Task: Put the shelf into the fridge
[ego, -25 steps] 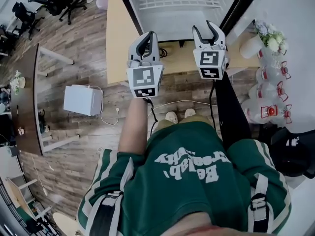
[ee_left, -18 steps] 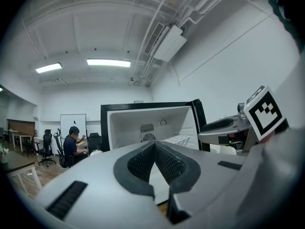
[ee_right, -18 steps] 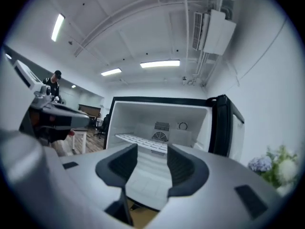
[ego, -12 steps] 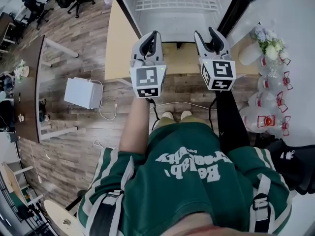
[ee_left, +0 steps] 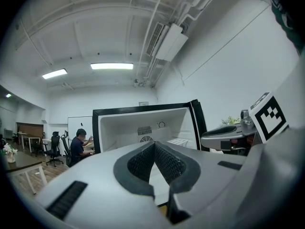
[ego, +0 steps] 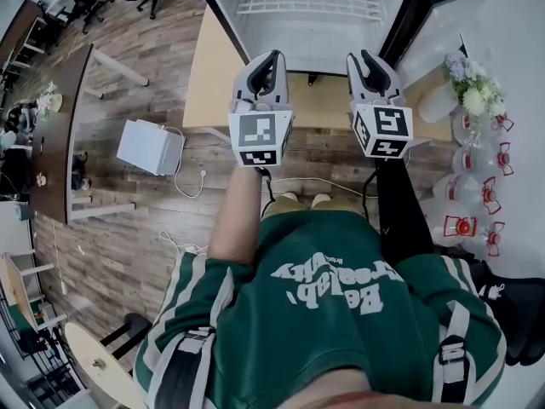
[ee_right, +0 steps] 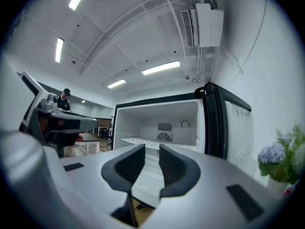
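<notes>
The open fridge (ego: 223, 15) stands on a table, and a white wire shelf (ego: 308, 3) lies across the back of its white interior. Both grippers are held side by side in front of the opening, apart from it. My left gripper (ego: 266, 62) is shut, its pads meeting at the tips with nothing between them (ee_left: 153, 144). My right gripper (ego: 372, 65) has a gap between its pads and its jaws are closing on nothing (ee_right: 151, 149). Through that gap I see the shelf (ee_right: 143, 141) inside the fridge (ee_right: 209, 123).
The fridge rests on a light wooden table (ego: 204, 75). A white box (ego: 151, 147) with a cable lies on the plank floor to the left. At the right stand a vase of flowers (ego: 464, 79) and several bottles (ego: 477, 135). A person (ee_left: 76, 147) sits far behind.
The right gripper's jaws have drawn closer together. Both grippers stay side by side before the fridge, shifted slightly right and down as the head view drifted.
</notes>
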Tool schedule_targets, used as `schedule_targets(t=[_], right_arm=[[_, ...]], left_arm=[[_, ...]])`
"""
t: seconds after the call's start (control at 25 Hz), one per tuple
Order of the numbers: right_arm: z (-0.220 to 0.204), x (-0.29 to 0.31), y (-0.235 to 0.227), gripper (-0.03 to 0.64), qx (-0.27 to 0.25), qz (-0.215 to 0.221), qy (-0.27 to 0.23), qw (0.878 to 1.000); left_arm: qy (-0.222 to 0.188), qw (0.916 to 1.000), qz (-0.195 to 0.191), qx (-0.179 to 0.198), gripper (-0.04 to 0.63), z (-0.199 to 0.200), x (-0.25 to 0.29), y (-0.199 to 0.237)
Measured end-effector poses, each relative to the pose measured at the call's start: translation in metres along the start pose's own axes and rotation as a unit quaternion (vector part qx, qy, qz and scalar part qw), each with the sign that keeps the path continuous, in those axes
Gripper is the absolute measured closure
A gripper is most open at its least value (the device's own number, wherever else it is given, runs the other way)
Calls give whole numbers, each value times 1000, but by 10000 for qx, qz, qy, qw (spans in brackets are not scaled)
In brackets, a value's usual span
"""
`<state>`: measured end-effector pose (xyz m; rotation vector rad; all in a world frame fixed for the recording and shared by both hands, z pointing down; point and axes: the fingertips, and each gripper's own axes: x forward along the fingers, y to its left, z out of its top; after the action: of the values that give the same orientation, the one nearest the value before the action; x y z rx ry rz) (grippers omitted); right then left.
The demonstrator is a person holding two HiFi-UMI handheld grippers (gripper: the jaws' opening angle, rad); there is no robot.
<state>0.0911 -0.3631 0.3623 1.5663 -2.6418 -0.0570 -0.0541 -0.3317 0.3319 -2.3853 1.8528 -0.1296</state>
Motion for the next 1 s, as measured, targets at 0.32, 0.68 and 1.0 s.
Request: schedule_targets(t=[0.32, 0.68, 1.0], right_arm=[[1, -5, 1, 614, -20, 247, 9, 9997], [0, -10, -3, 614, -94, 306, 38, 9995], [-1, -10, -3, 614, -215, 305, 107, 9992]], left_arm=[[-1, 10000, 63, -17, 594, 4, -3, -10], [12, 10000, 77, 5, 595, 4, -4, -18], [-34, 9999, 123, 50, 595, 8, -6, -16]])
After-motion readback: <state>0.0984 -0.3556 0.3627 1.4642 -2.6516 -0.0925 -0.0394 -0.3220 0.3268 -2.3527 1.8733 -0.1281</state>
